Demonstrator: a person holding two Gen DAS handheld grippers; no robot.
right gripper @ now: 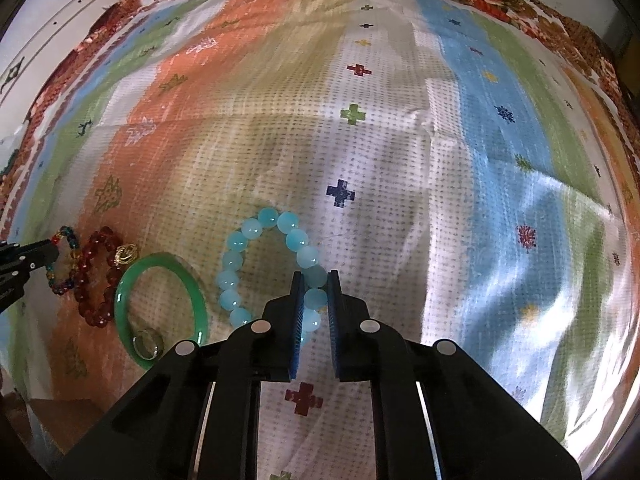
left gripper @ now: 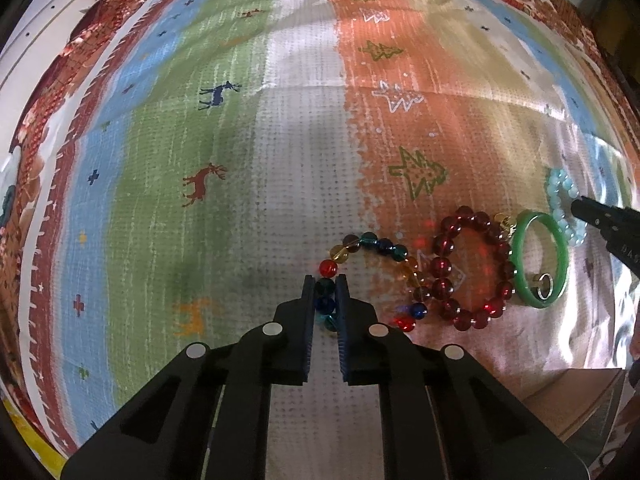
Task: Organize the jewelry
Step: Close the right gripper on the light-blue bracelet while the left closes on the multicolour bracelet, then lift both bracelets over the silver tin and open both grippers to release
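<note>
In the left wrist view my left gripper (left gripper: 325, 280) is shut on the multicoloured bead bracelet (left gripper: 372, 244), which lies on the patterned cloth (left gripper: 240, 160). To its right lie a dark red bead bracelet (left gripper: 472, 264) and a green bangle (left gripper: 540, 260) with a small metal ring (left gripper: 545, 283) inside it. In the right wrist view my right gripper (right gripper: 314, 276) is shut on the light blue bead bracelet (right gripper: 248, 236). The green bangle (right gripper: 160, 300), the ring (right gripper: 146, 344), the red bracelet (right gripper: 96, 276) and a gold charm (right gripper: 125, 254) lie to its left.
A brown box corner (left gripper: 576, 396) sits at the lower right of the left wrist view and shows at the lower left of the right wrist view (right gripper: 60, 412). White furniture (left gripper: 36, 40) stands beyond the cloth's far left edge.
</note>
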